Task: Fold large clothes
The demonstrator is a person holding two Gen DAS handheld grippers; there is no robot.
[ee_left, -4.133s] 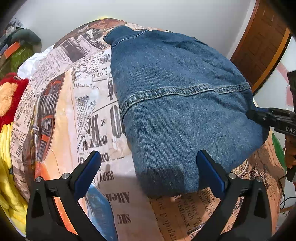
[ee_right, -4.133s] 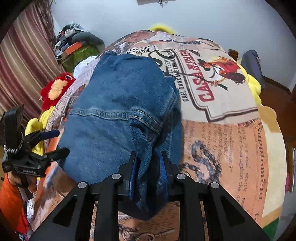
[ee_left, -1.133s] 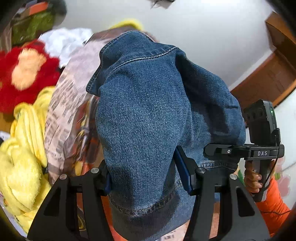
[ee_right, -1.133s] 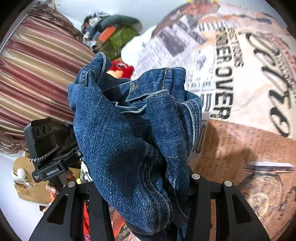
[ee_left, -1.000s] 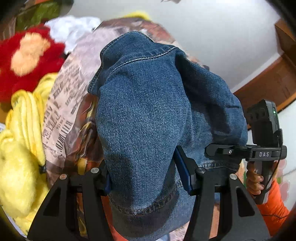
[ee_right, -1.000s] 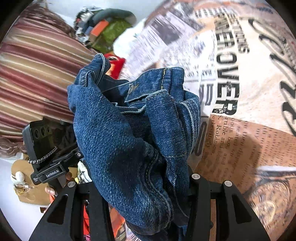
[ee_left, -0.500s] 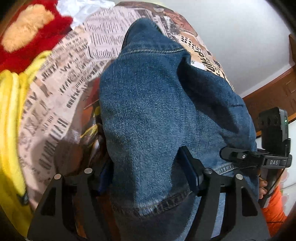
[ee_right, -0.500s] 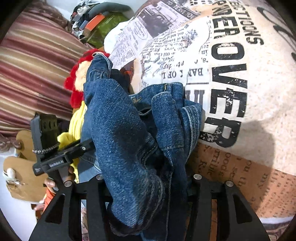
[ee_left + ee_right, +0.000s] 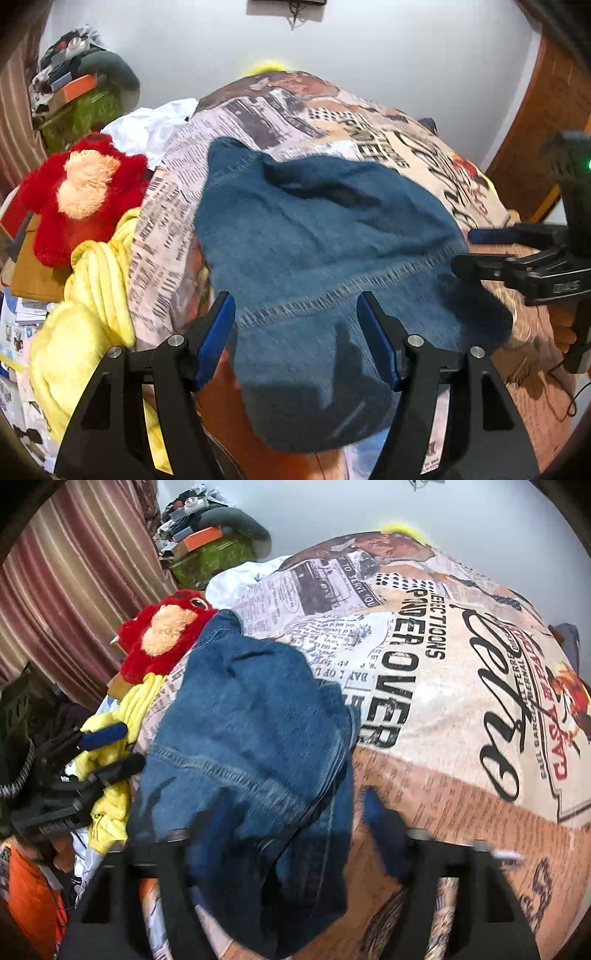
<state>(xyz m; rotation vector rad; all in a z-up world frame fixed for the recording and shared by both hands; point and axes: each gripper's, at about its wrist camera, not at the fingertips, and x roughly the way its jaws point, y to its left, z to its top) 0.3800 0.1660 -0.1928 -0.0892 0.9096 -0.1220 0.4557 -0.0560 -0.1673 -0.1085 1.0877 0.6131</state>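
Observation:
A folded blue denim garment (image 9: 317, 236) lies in a heap on the newspaper-print bedspread (image 9: 443, 709), near its left edge. My left gripper (image 9: 297, 332) hovers over the garment's near end. Its blue pads (image 9: 218, 332) stand apart on either side of the cloth without pressing it. My right gripper (image 9: 291, 823) is blurred and its jaws are opening wide. The denim (image 9: 251, 738) lies loose under its left finger. Each gripper also shows in the other's view: the right gripper (image 9: 469, 250) at the garment's right edge, the left gripper (image 9: 118, 751) at its left edge.
A red plush toy (image 9: 81, 195) and a yellow fleece bundle (image 9: 92, 302) crowd the bed's left side. A white cloth (image 9: 155, 125) and a green box with clutter (image 9: 85, 107) lie behind them. A striped curtain (image 9: 74, 590) hangs at the left. A wooden door (image 9: 546, 110) stands at the right.
Both grippers held the denim lifted up; now both have opened and let it go. It lies spread on the bedspread and both grippers have drawn back from it.

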